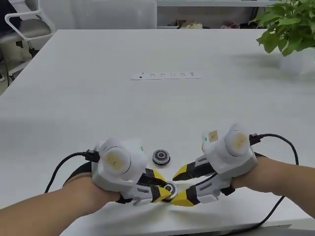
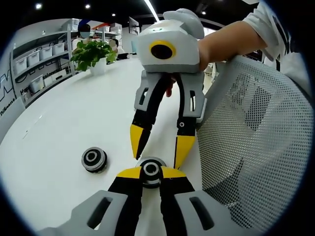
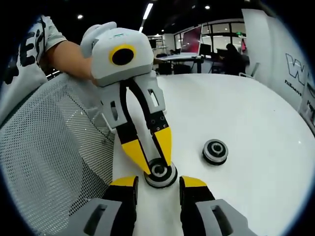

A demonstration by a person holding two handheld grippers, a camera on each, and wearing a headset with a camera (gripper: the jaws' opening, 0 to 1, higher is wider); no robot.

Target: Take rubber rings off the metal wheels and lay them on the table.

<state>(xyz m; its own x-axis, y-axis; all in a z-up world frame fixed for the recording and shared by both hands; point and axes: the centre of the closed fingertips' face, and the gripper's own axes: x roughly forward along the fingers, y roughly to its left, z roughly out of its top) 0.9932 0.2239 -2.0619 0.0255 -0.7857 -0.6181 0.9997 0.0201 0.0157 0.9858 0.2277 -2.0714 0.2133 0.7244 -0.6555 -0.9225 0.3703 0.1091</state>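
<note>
Anchor is the left gripper (image 2: 151,173), reaching the held wheel (image 3: 160,175) from its left: jaws pinched onto that wheel from two sides, wheel flat on the table (image 1: 98,98), hub up. The rubber ring (image 2: 149,184) is not yet off; it reads as the dark band round the hub, but I can't tell where rubber ends and metal starts. A second wheel (image 1: 161,157) lies just beyond the held wheel, a touch to its left, apart from it and from both tools, and its ring looks on too. The right gripper (image 2: 157,162) comes in from the held wheel's right with its jaws spread and the tips straddling the wheel; whether they touch it is unclear. My read: early in the job, and the step in hand is getting the right tips onto the ring. To do it well, hold the left pinch firm on the metal. If those tips sit on the rubber they'll trap it, so re-seat them first. Bring one right tip to the ring's edge on the side away from the left jaws and close on rubber alone. Then peel up and roll it round rather than yanking straight. Risk: the wheel twists out of the pinch and skids, and the table edge is just on the near side of the held wheel.
</note>
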